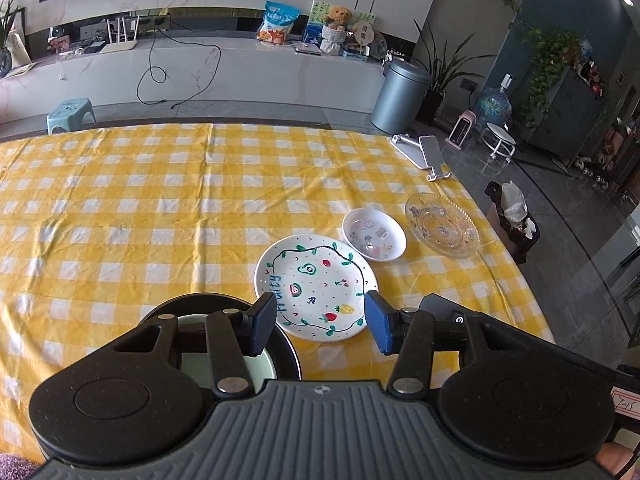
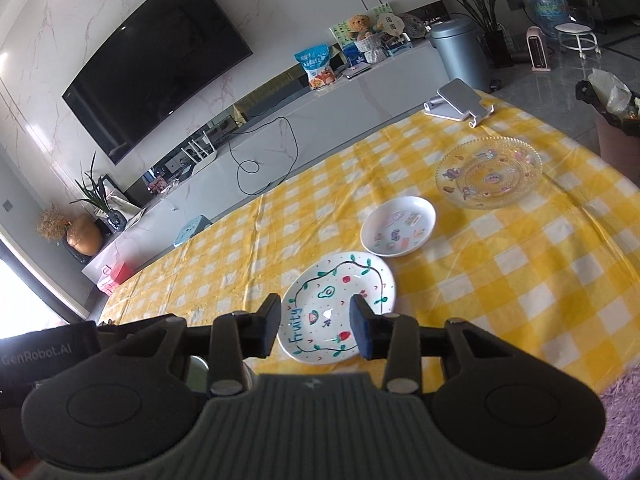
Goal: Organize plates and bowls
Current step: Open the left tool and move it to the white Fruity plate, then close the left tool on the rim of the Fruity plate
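A white "Fruity" plate (image 1: pixel 316 286) (image 2: pixel 340 304) with painted fruit lies on the yellow checked tablecloth. Behind it to the right sits a small white bowl (image 1: pixel 374 234) (image 2: pixel 398 226) with stickers, then a clear glass plate (image 1: pixel 442 224) (image 2: pixel 488 172). A dark bowl with a pale green inside (image 1: pixel 276 356) sits at the near left, mostly hidden under my left gripper. My left gripper (image 1: pixel 320 324) is open and empty above the Fruity plate's near edge. My right gripper (image 2: pixel 316 330) is open and empty, also just over that plate's near edge.
A phone on a white stand (image 1: pixel 430 156) (image 2: pixel 460 100) sits at the table's far right corner. The table's right edge (image 1: pixel 508 256) drops to the floor by a small bin (image 1: pixel 514 216). The yellow cloth (image 1: pixel 160 208) stretches wide to the left.
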The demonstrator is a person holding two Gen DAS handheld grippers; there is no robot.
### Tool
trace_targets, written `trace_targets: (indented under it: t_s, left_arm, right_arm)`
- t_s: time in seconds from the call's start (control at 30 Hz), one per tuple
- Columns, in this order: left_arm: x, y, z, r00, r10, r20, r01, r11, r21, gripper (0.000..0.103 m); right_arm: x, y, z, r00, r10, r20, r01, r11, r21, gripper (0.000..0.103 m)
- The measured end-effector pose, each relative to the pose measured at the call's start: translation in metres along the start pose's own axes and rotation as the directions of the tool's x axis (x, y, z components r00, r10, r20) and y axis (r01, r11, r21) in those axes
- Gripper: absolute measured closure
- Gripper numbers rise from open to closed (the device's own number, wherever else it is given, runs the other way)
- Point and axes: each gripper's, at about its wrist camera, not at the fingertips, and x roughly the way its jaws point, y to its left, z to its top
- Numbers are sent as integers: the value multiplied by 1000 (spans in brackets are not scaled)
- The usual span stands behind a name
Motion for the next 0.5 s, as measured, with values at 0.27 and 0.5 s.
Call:
trace_targets:
  t_s: [0.27,0.5]
  left_arm:
    - [49,14,28,990,11,-139,-3,998,60,54]
    - [97,29,47,968,54,-245,-27,993,112,68]
  right_arm:
    - [38,-39,-2,996,-25,-80,32,996,81,73]
    - [75,-57,0,989,-14,-149,35,990,135,82]
